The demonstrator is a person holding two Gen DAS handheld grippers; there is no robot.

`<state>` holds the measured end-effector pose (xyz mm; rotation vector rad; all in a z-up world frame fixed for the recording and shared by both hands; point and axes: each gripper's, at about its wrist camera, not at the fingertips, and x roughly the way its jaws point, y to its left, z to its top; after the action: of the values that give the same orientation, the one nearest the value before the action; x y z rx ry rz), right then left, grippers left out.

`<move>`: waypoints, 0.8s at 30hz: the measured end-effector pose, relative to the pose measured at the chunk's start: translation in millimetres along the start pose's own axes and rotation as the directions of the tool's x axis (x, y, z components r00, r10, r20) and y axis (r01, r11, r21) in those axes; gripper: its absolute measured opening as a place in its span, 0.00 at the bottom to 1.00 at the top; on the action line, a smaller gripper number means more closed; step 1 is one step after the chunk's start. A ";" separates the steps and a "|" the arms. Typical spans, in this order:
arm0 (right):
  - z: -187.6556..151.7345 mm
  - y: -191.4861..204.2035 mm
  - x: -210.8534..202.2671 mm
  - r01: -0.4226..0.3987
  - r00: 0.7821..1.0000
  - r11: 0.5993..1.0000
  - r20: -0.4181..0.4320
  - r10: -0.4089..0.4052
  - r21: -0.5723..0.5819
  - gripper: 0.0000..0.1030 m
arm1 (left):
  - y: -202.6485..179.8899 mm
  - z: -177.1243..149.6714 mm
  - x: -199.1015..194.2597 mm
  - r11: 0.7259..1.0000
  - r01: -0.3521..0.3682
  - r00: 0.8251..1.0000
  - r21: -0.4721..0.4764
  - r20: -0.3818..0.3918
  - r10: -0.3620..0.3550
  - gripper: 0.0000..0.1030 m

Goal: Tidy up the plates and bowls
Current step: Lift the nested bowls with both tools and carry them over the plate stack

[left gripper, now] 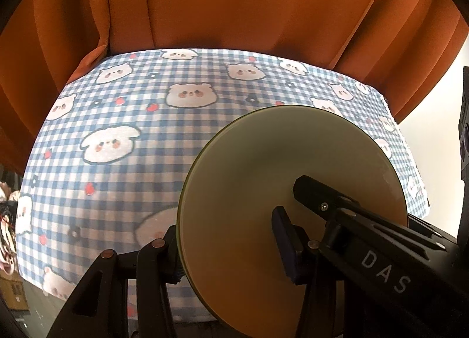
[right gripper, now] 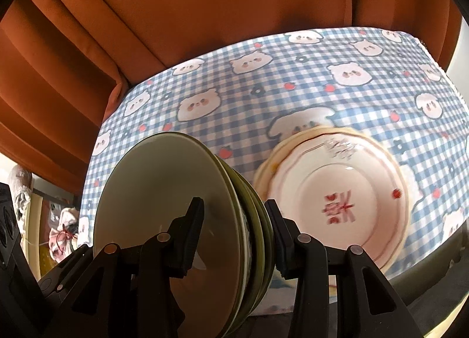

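Observation:
In the left wrist view my left gripper [left gripper: 228, 235] is shut on the rim of a pale green plate [left gripper: 263, 168], held on edge above the checked tablecloth [left gripper: 117, 121]. The other gripper's black finger [left gripper: 328, 197] reaches across the plate's face. In the right wrist view my right gripper [right gripper: 234, 218] is shut on a stack of several green plates [right gripper: 164, 191], held on edge. Right of it a stack of white bowls with red markings [right gripper: 337, 191] lies on the tablecloth [right gripper: 263, 83], blurred.
Orange curtains [left gripper: 234, 1] hang behind the table's far edge, also in the right wrist view [right gripper: 176, 1]. Cardboard boxes [left gripper: 11, 291] and clutter [right gripper: 61, 232] sit off the table's left side.

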<state>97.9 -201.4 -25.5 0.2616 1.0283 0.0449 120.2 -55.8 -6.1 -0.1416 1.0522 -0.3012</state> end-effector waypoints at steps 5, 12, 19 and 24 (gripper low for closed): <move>7.6 -28.7 -9.1 -0.011 1.000 1.000 -0.004 0.011 -0.023 0.44 | -28.5 -1.8 6.6 1.000 -0.007 1.000 -0.020 0.011 0.008 0.48; 15.0 -70.9 -18.5 -0.008 1.000 0.999 -0.002 0.008 -0.038 0.44 | -68.1 -4.6 20.5 1.000 -0.002 1.000 -0.024 0.015 0.002 0.48; 19.9 -111.0 -22.6 0.000 1.000 0.999 -0.005 0.000 -0.043 0.44 | -99.7 -7.4 35.9 0.999 0.003 1.000 -0.035 0.013 -0.002 0.48; 22.1 -131.1 -19.1 0.004 1.000 0.999 -0.021 -0.005 -0.050 0.44 | -111.9 -8.6 49.7 0.999 0.001 1.000 -0.054 -0.008 -0.002 0.48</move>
<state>95.6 -335.6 -29.6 0.2137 1.0474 0.0695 115.8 -177.3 -22.8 -0.1901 1.0687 -0.2748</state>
